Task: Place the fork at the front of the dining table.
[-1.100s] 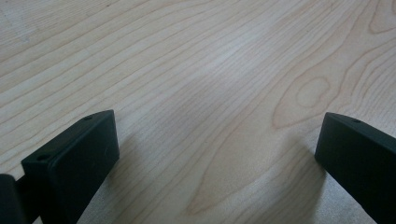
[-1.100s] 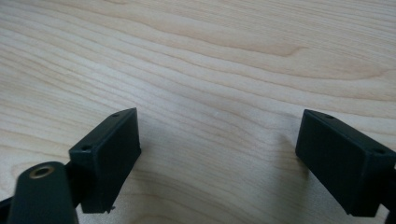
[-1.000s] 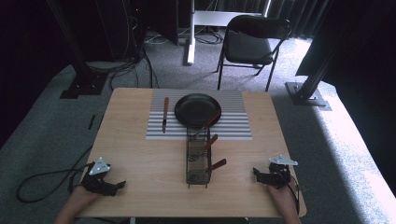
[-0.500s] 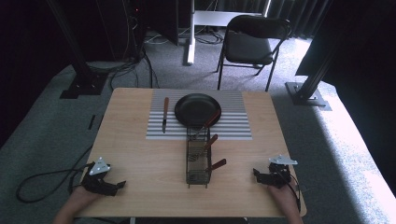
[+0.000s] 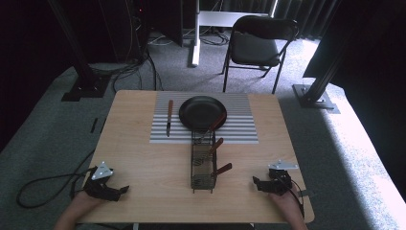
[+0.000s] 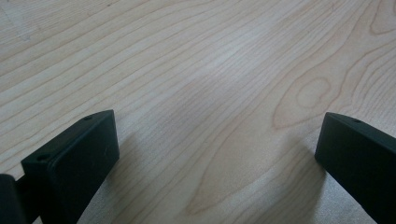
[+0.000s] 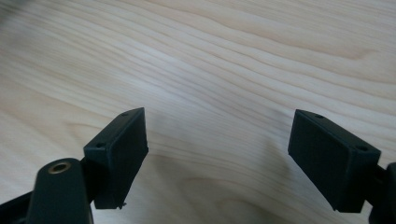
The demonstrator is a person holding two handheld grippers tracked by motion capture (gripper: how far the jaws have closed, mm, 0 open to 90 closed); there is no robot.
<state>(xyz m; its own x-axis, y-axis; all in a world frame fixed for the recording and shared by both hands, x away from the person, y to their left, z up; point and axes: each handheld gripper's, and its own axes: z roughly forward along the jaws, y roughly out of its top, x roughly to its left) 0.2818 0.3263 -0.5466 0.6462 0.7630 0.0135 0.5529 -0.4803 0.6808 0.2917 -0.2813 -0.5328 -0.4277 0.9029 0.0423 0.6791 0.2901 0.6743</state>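
A black plate lies on a grey striped mat at the far middle of the wooden table. Left of the plate, a wooden-handled knife rests on the mat. A black wire caddy in the table's middle holds several wooden-handled utensils. My left gripper rests at the near left corner, open, its jaws wide apart over bare wood. At the near right, my right gripper is open too, with only wood between its jaws.
A folding chair stands on the carpet beyond the table. Black stand legs and cables are at the far left, and another stand base is at the right. A cable trails off the table's left side.
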